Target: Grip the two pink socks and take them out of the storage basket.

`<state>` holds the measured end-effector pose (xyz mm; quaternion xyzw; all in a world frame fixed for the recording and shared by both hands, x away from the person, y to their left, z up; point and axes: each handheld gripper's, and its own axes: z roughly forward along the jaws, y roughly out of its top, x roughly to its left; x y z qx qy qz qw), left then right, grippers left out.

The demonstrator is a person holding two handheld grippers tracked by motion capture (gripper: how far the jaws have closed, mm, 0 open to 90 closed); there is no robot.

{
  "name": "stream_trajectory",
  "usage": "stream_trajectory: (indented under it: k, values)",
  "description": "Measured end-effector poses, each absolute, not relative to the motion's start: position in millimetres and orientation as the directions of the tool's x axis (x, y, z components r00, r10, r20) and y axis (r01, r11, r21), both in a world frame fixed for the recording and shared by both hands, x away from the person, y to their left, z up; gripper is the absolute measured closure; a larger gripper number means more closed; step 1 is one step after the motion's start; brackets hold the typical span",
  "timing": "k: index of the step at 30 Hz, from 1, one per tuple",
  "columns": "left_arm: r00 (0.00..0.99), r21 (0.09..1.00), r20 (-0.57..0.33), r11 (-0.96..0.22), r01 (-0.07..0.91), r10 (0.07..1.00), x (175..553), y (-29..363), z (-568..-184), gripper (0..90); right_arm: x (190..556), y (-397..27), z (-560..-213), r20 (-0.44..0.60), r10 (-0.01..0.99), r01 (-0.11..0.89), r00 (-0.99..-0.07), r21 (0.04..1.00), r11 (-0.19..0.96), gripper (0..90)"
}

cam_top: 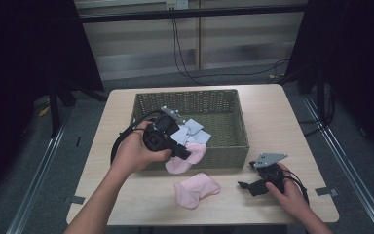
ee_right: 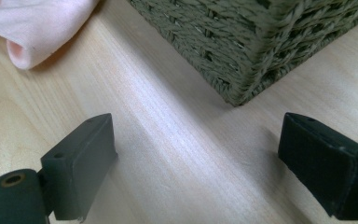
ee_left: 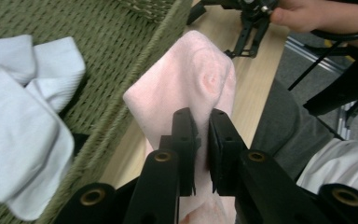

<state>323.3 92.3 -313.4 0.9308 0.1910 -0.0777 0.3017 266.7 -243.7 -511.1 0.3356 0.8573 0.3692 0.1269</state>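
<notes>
A fixed overhead camera looks down on the desk (cam_top: 272,112); two tool-mounted cameras sit close, sharing the green basket (cam_top: 233,122).

We find nothing to read here: no text, label, brand, number or sign stands legibly on anything in the three views.
</notes>
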Motion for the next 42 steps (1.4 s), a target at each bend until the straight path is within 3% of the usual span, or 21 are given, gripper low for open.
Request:
stream_trajectory:
  k: [4,9,20,28,42]
  values:
    - [0.909,0.541,-0.292,-0.732,0.413,0.297,317.0,90.0,-320.5,77.1,266.5,-243.7,-511.1,0.031,0.670,0.483,-0.742,0.718,0.502,10.2]
    - [0.914,0.558,-0.252,-0.724,0.406,0.318,316.1,90.9,-331.1,58.4,266.7,-243.7,-511.1,0.030,0.669,0.482,-0.743,0.718,0.502,10.2]
    - [0.910,0.565,-0.189,-0.718,0.407,0.368,308.8,111.7,-362.4,41.4,266.6,-243.7,-511.1,0.031,0.670,0.483,-0.742,0.718,0.502,10.2]
    - [0.907,0.587,-0.172,-0.699,0.408,0.385,304.7,123.6,-385.8,33.3,266.7,-243.8,-511.0,0.031,0.669,0.482,-0.742,0.718,0.502,10.3]
    - [0.888,0.607,-0.191,-0.661,0.442,0.418,303.2,148.1,-420.4,31.2,266.6,-243.8,-511.0,0.031,0.670,0.483,-0.742,0.718,0.502,10.3]
